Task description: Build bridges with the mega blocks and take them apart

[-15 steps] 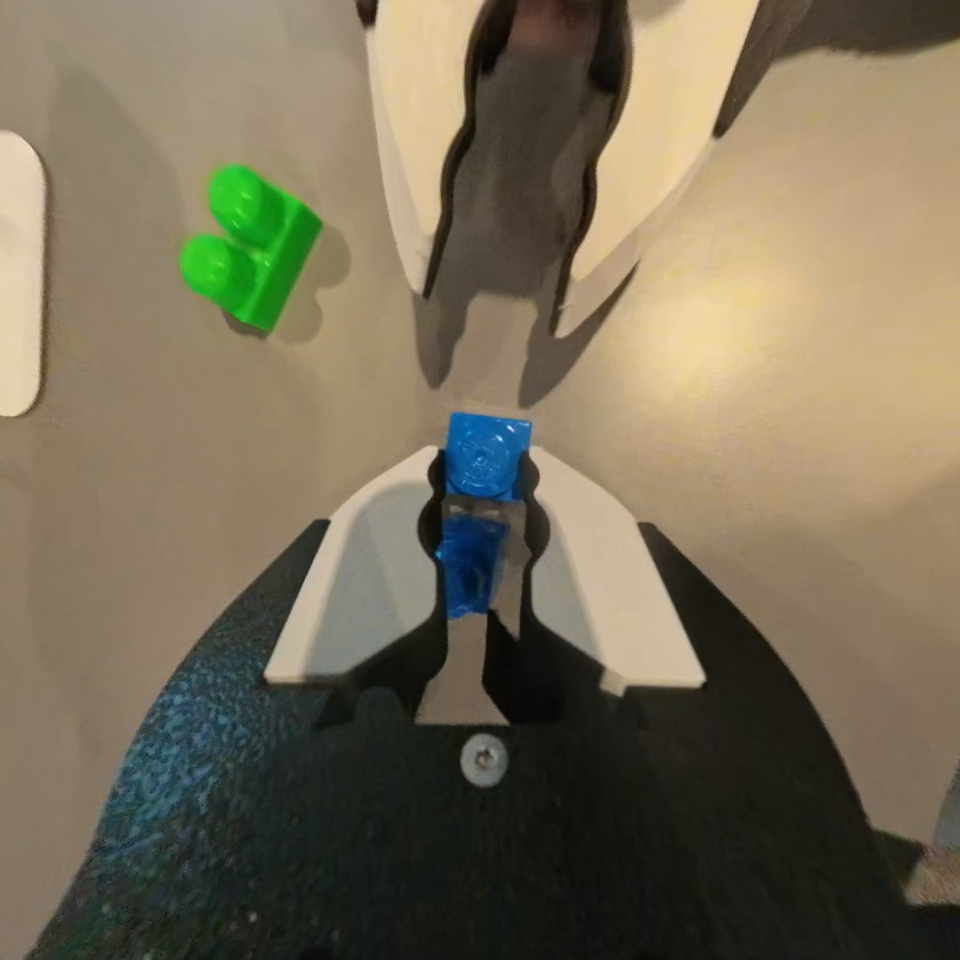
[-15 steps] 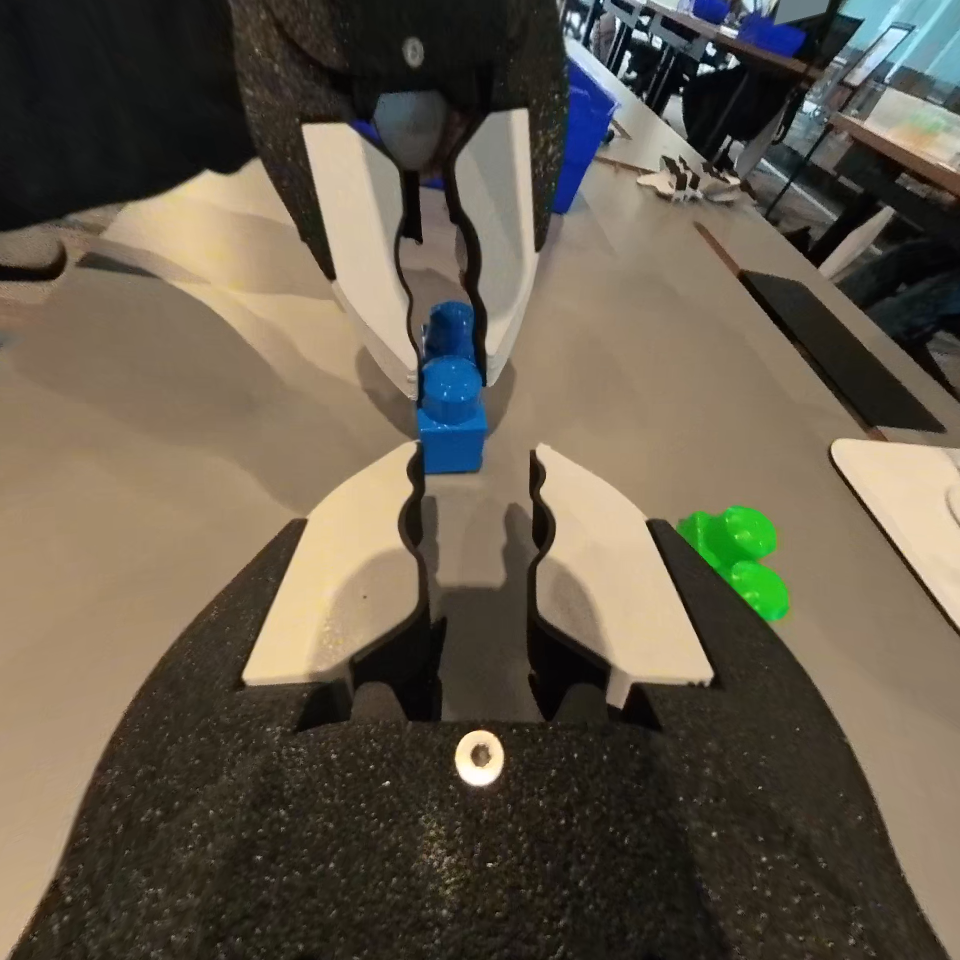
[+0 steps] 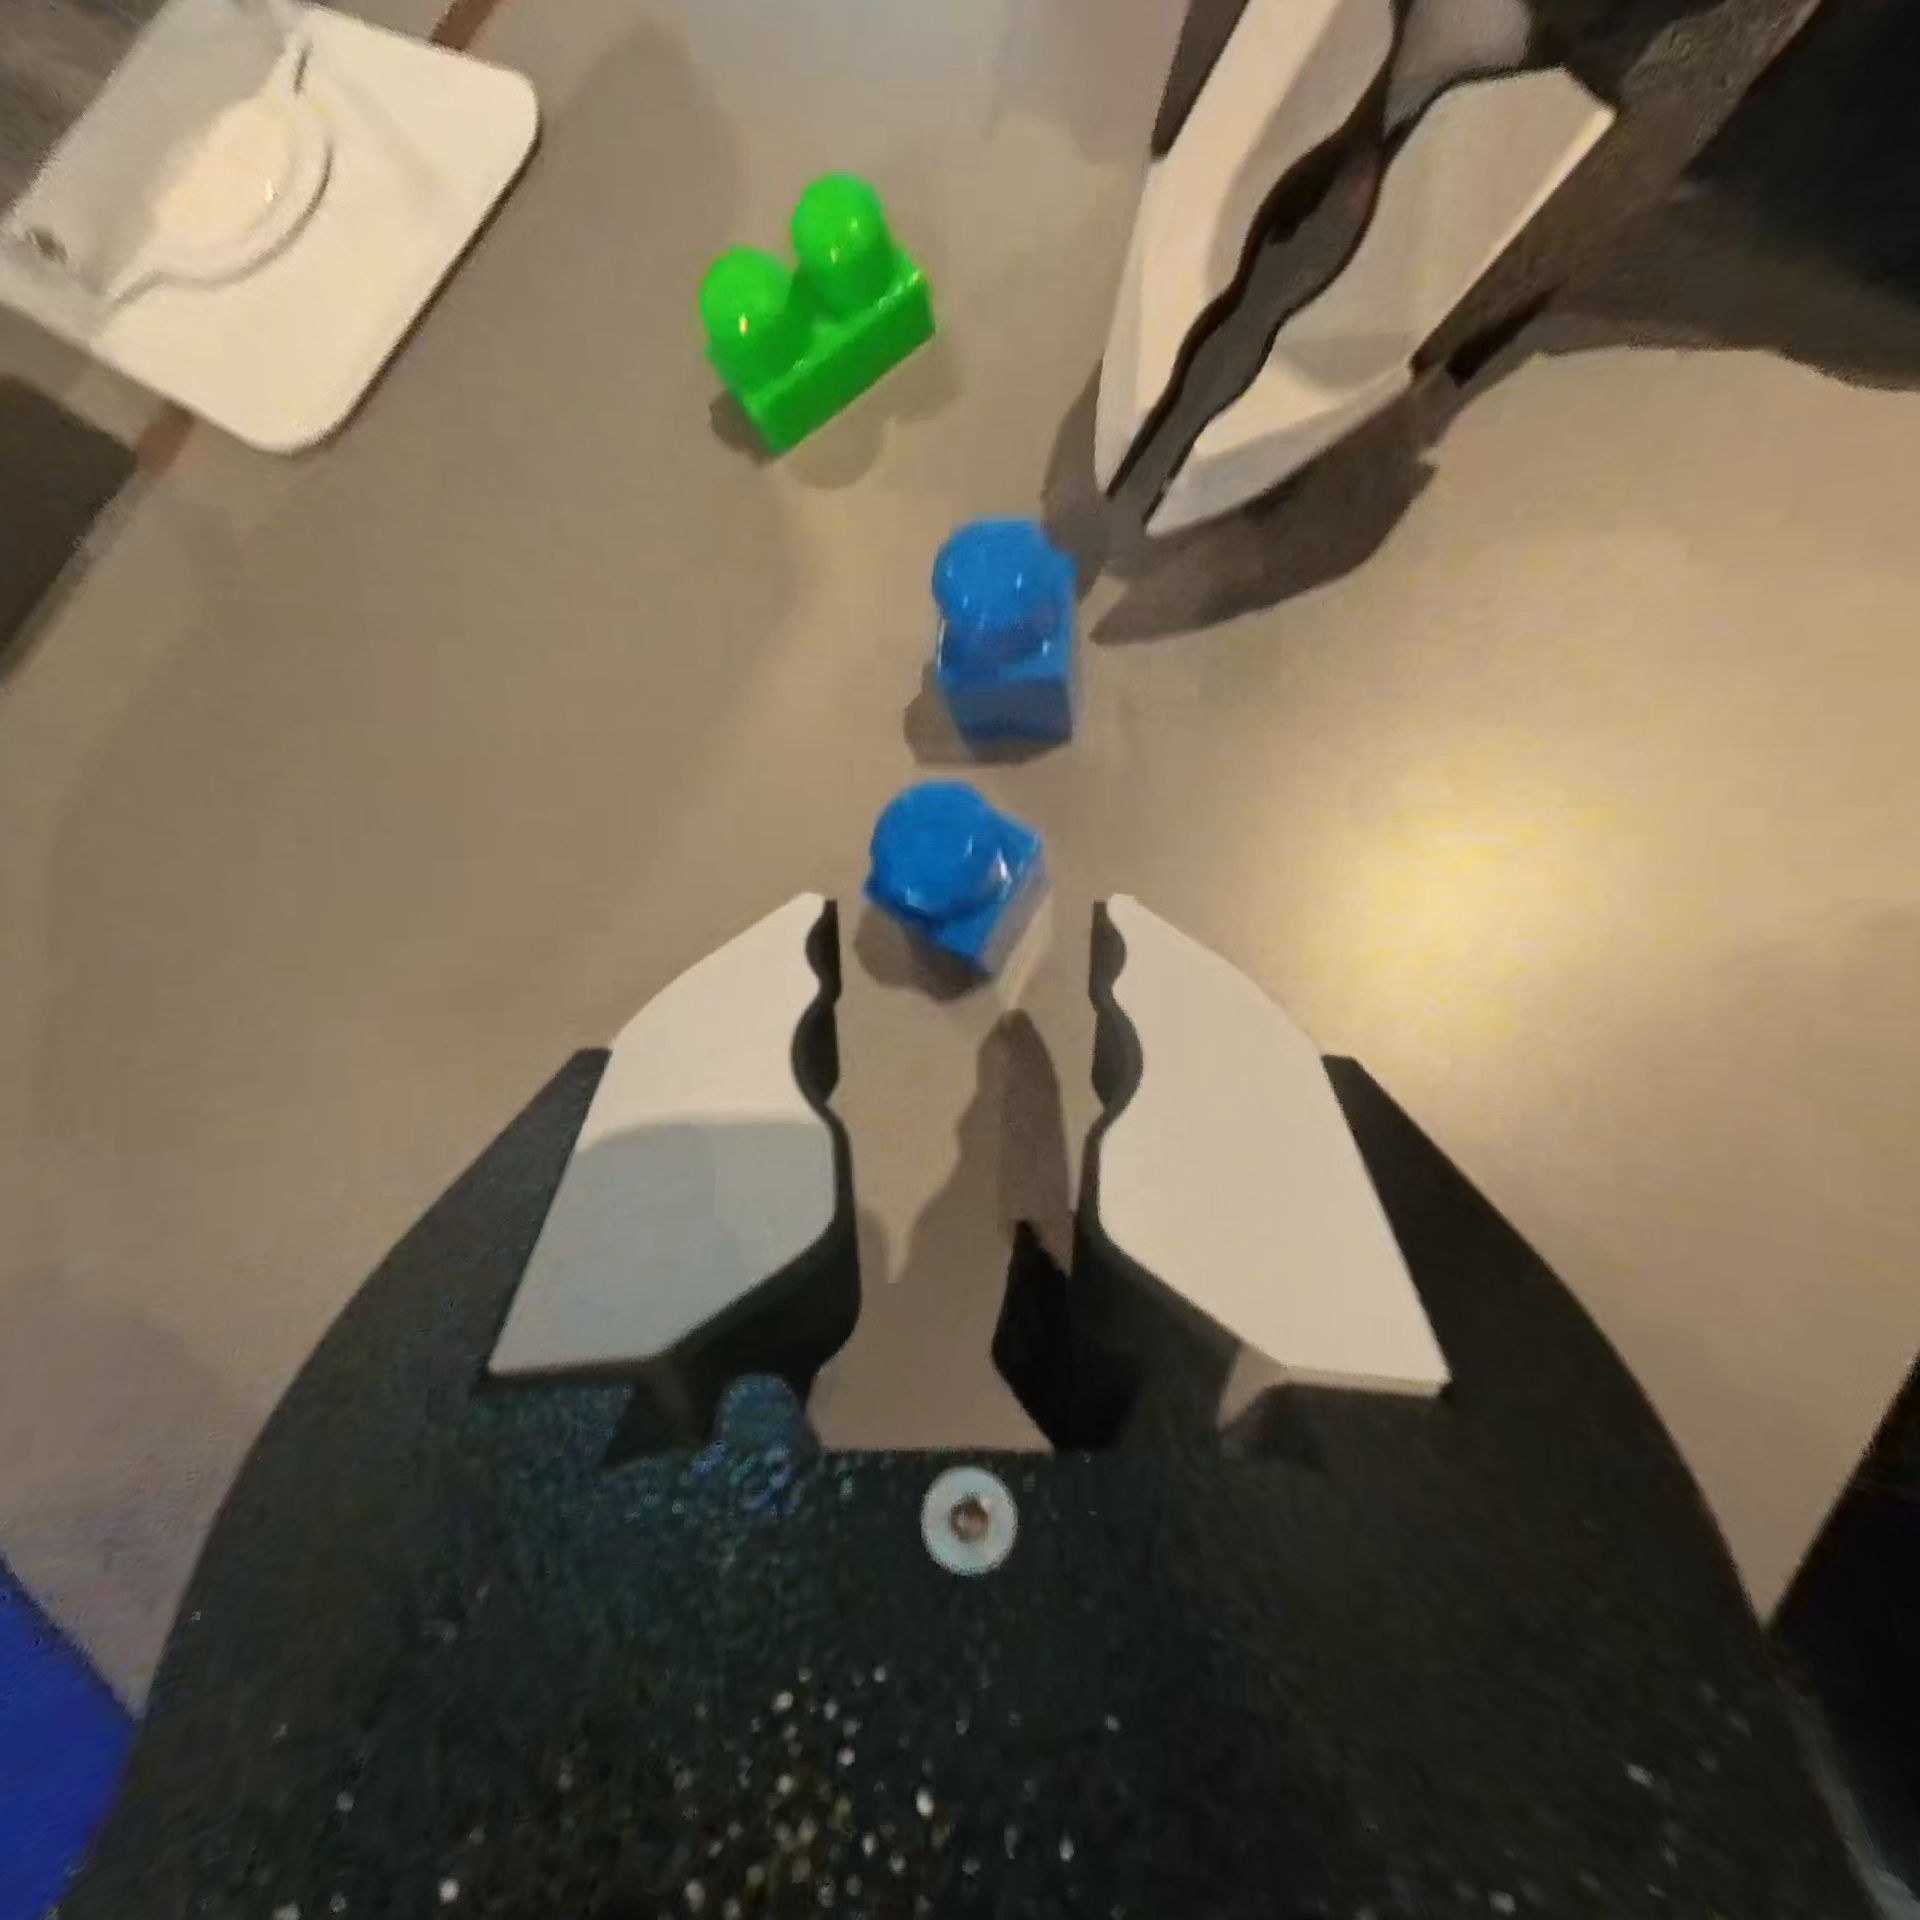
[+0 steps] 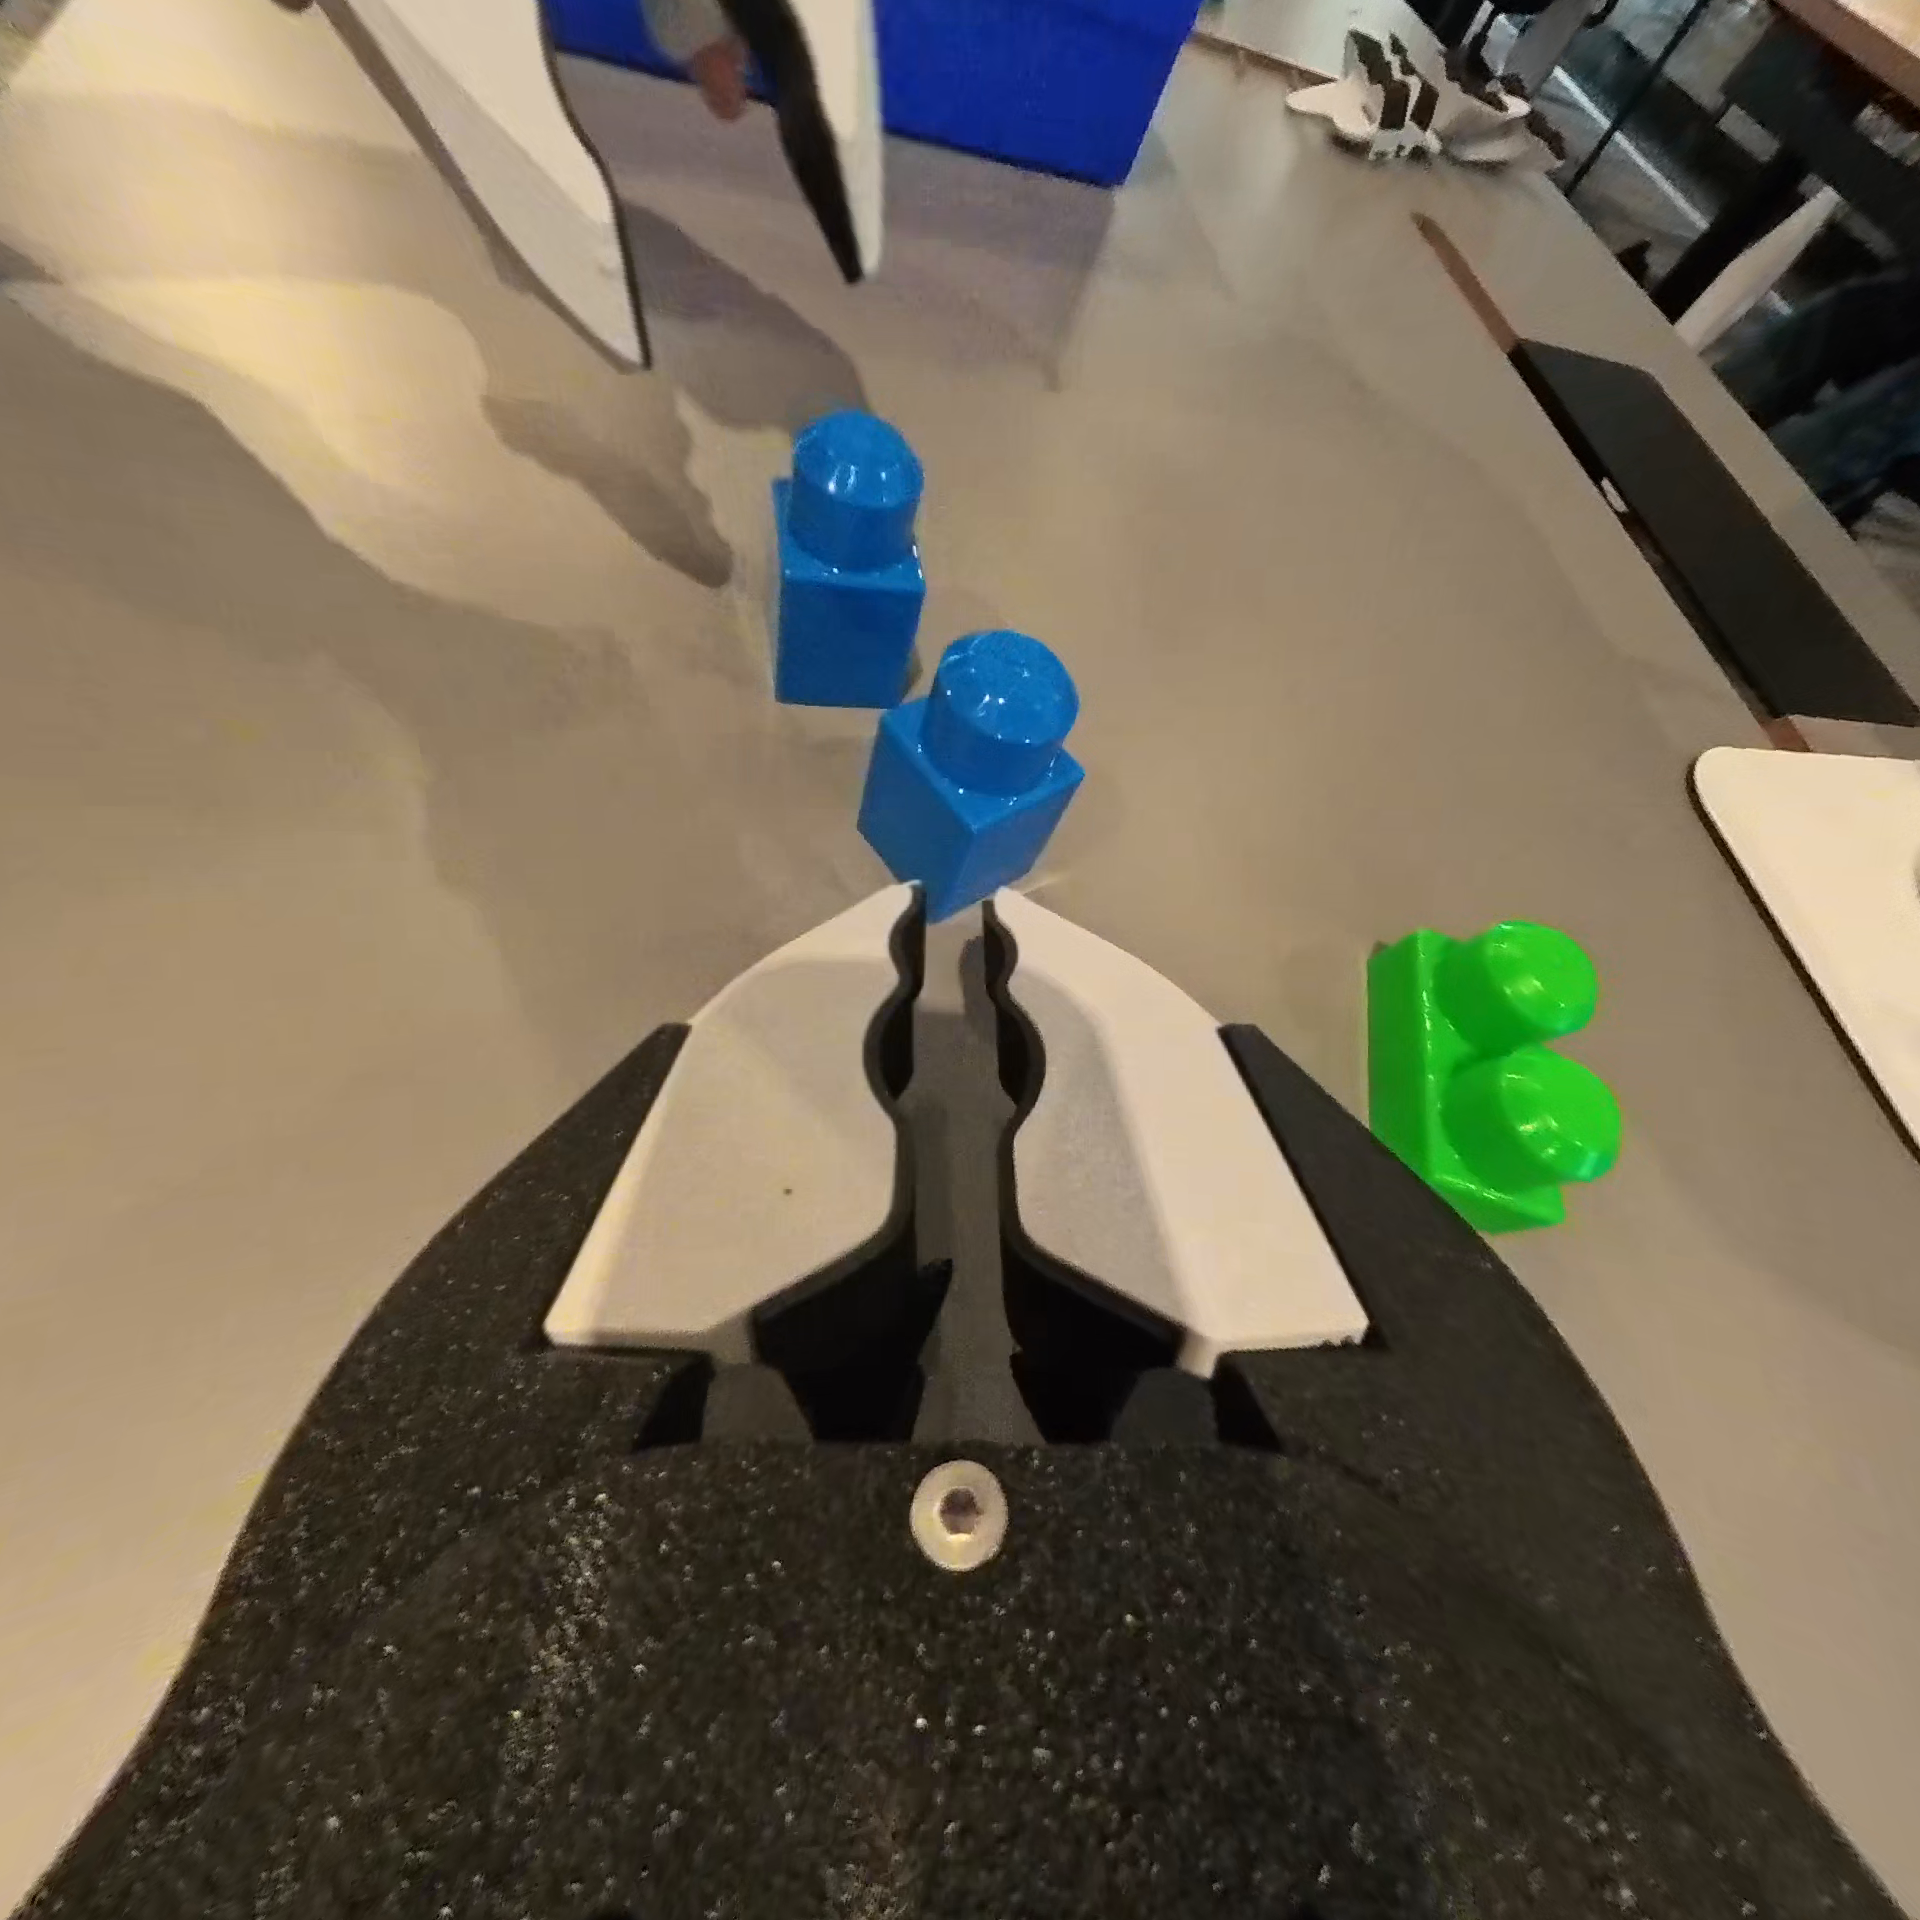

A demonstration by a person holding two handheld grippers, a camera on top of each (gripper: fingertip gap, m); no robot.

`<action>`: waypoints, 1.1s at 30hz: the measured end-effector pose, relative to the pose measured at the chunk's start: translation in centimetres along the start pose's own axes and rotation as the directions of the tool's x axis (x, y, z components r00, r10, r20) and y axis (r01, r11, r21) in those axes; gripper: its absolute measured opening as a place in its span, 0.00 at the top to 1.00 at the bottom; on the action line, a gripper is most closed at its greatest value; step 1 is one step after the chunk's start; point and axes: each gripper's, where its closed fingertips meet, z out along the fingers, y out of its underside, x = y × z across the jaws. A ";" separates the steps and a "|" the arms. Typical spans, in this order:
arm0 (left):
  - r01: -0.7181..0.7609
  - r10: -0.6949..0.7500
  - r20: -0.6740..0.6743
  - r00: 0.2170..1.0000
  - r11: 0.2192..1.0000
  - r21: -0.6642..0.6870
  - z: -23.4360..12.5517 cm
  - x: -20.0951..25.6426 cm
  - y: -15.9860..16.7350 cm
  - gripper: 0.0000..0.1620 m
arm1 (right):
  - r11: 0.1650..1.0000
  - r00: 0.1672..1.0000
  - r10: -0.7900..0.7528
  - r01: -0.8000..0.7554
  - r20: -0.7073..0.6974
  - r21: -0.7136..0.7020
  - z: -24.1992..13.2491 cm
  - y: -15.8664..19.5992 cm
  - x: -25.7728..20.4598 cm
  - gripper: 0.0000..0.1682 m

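Two blue one-stud blocks stand apart on the grey table. The first blue block (image 3: 951, 873) (image 4: 847, 561) sits just ahead of my left gripper (image 3: 964, 914), which is open and empty. The second blue block (image 3: 1003, 634) (image 4: 966, 769) is tilted, with its lower corner touching the tips of my right gripper (image 4: 951, 904). The right gripper's jaws are almost together and nothing is between them. A green two-stud block (image 3: 816, 312) (image 4: 1486, 1091) lies off to the side. Each gripper also shows in the other's view: the right gripper (image 3: 1138, 514), the left gripper (image 4: 743, 312).
A white board (image 3: 260, 208) (image 4: 1818, 935) lies beyond the green block near the table edge. A blue bin (image 4: 1029, 83) stands at the far end. A black mat (image 4: 1704, 540) lies along the right edge. My right fingertips sit around 11 centimetres from my left ones.
My left gripper has opened, let go of the blue blocks and pulled back. The two blue blocks now stand apart. My right gripper has narrowed from open to nearly shut.
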 end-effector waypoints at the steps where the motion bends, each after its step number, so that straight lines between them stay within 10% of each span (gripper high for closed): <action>1: 0.021 -0.021 -0.003 1.000 1.000 0.005 -0.2 -0.1 0.9 0.72 | 1.000 1.000 0.005 -0.005 0.007 0.010 -0.1 -0.1 0.0 0.92; 11: -0.072 0.093 -0.120 0.988 0.983 0.169 1.9 -0.2 1.1 0.58 | 0.998 0.977 -0.051 0.044 0.208 0.040 2.6 -1.2 0.6 0.63; 33: -0.113 0.146 -0.217 0.965 0.981 0.158 5.7 0.3 -0.1 0.78 | 0.999 0.992 -0.007 0.011 0.126 -0.030 3.5 -0.9 -0.7 0.76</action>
